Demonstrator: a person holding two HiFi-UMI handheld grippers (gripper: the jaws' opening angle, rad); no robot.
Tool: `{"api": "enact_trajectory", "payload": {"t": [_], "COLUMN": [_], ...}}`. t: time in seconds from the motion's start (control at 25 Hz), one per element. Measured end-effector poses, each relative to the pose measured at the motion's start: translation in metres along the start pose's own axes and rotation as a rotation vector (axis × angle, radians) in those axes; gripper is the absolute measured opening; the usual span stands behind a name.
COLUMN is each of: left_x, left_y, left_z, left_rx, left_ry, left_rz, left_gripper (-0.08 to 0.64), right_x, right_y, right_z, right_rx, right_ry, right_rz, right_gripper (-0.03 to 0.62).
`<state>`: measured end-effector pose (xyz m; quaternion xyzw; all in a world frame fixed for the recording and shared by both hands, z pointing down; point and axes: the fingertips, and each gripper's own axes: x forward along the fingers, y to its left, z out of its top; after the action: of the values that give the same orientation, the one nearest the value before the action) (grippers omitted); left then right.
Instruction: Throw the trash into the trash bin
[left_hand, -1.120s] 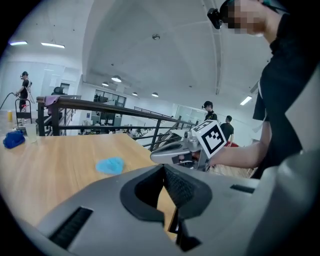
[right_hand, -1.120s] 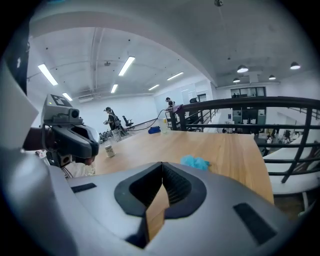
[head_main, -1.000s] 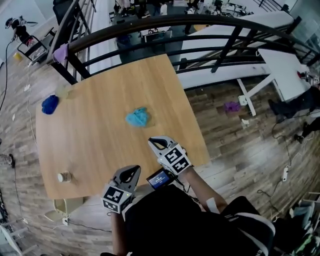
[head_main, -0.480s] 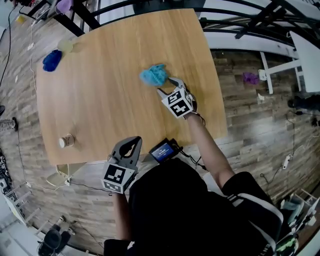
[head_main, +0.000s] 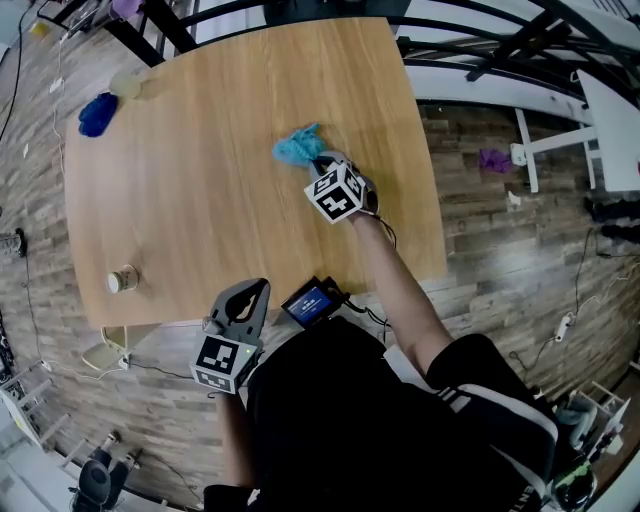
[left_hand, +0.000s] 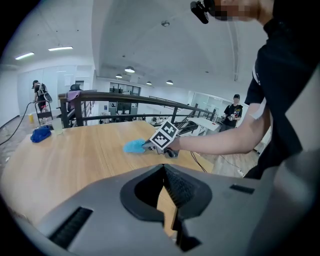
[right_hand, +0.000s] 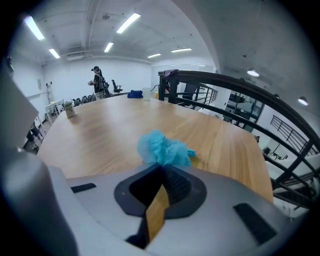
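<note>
A crumpled light blue wad (head_main: 297, 148) lies on the wooden table (head_main: 200, 200) toward its far right. My right gripper (head_main: 322, 163) reaches across to it with its jaws closed on the wad's near edge. In the right gripper view the wad (right_hand: 164, 149) bunches up just beyond the meeting tips of the right gripper (right_hand: 163, 167). My left gripper (head_main: 250, 291) hangs shut and empty off the table's near edge. The left gripper view shows the wad (left_hand: 133, 146) and the right gripper (left_hand: 146, 146) across the table. No trash bin is in view.
A dark blue wad (head_main: 97, 113) and a pale cup (head_main: 127, 86) sit at the far left corner. A small paper cup (head_main: 122, 279) stands near the front left edge. A black railing (head_main: 480, 50) runs behind the table. People stand in the background.
My right gripper moved from the near edge across the table to the light blue wad and closed there. The left gripper sank a little at the table's near edge.
</note>
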<state>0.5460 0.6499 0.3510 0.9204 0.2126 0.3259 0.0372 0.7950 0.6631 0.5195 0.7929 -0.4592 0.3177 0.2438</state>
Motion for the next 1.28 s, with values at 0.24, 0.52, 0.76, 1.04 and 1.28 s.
{"api": "enact_trajectory", "payload": {"t": [0.24, 0.52, 0.76, 1.04, 1.28], "left_x": [0.006, -0.004, -0.021, -0.03, -0.033], "left_y": [-0.007, -0.02, -0.026, -0.031, -0.048], "left_z": [0.006, 0.031, 0.054, 0.076, 0.102], "left_rx": [0.043, 0.084, 0.021, -0.056, 0.033], "left_ry": [-0.022, -0.115, -0.247, -0.413, -0.474], "left_rz": [-0.014, -0.041, -0.085, -0.041, -0.038], "left_gripper": [0.007, 0.008, 0.007, 0.008, 0.006], "right_x": [-0.032, -0.13, -0.241, -0.306, -0.323], "right_y": [-0.004, 0.006, 0.012, 0.036, 0.041], "right_z": [0.02, 0.068, 0.106, 0.101, 0.103], "right_rx": [-0.003, 0.103, 0.183, 0.165, 0.134], "right_ry": [-0.074, -0.354, -0.606, -0.702, -0.727], "right_rz": [-0.015, 0.019, 0.071, 0.102, 0.098], "right_gripper": [-0.002, -0.002, -0.002, -0.002, -0.002]}}
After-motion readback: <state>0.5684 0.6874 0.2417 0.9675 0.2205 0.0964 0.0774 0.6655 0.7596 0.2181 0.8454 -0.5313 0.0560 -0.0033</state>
